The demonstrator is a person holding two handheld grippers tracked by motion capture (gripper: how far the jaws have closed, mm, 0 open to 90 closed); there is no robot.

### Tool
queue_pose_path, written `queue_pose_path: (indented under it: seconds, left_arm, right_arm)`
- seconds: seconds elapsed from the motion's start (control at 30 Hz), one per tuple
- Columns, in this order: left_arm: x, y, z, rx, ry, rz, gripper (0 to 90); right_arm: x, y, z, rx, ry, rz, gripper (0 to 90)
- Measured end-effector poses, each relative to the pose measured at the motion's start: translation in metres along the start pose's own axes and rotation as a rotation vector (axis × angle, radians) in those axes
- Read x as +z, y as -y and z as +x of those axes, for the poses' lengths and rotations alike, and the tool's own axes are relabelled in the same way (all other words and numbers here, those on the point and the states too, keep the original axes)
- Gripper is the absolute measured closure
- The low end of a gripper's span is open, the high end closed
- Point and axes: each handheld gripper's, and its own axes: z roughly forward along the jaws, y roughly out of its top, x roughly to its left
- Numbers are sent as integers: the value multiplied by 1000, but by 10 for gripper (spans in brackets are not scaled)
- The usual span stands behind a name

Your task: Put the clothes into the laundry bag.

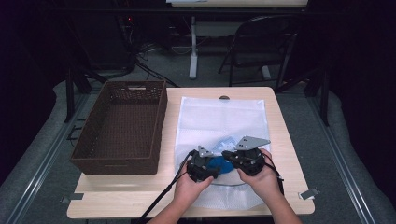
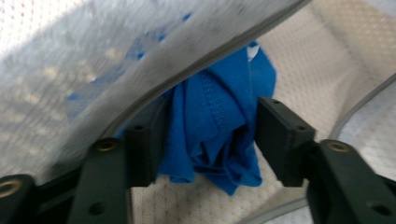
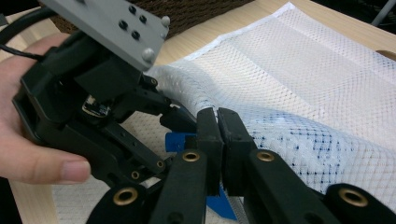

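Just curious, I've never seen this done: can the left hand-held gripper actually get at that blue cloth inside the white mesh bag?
Probably yes. The right hand-held gripper pinches the mesh bag edge and lifts it, and the left hand-held gripper is inside the mouth, jaws open either side of the blue cloth.

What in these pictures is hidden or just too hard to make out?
- Blue cloth, left gripper view: its upper part lies under the blurred flap of the white mesh bag, so what garment it is stays unclear.
- Right gripper, right gripper view: its jaws are together on the bag's edge, but whether they pinch one layer or two is hidden.
- Brown basket, high view: too dark to judge its inside.
- Room behind the table: too dark.
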Motion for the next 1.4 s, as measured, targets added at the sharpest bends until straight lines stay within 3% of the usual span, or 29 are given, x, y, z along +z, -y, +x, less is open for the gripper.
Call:
queue_pose_path:
  seconds: [0.23, 0.33, 0.67, 0.87, 0.97, 1.1, 1.3, 1.4]
  left_arm:
    - [2, 3, 5, 10, -18, 4, 675]
    - [2, 2, 4, -4, -17, -11, 734]
    - [5, -9, 2, -27, -28, -69, 770]
    - [13, -14, 1, -25, -36, -64, 758]
    - [12, -11, -1, -20, -26, -58, 680]
    - [4, -10, -3, -15, 0, -50, 566]
    - [-20, -6, -5, 20, 52, -54, 488]
    - [-31, -4, -4, 15, 77, -56, 477]
  right_arm:
    - [1, 0, 1, -4, -1, 2, 883]
    - [1, 0, 2, -2, -2, 0, 883]
    - [1, -2, 4, -5, -7, -3, 883]
    - [1, -1, 4, -4, -6, -2, 883]
    - [1, 0, 2, 2, -7, -2, 883]
    - [0, 0, 0, 8, -3, -5, 883]
    - [-3, -1, -3, 13, 3, -16, 883]
    - [-4, -1, -3, 16, 4, -15, 883]
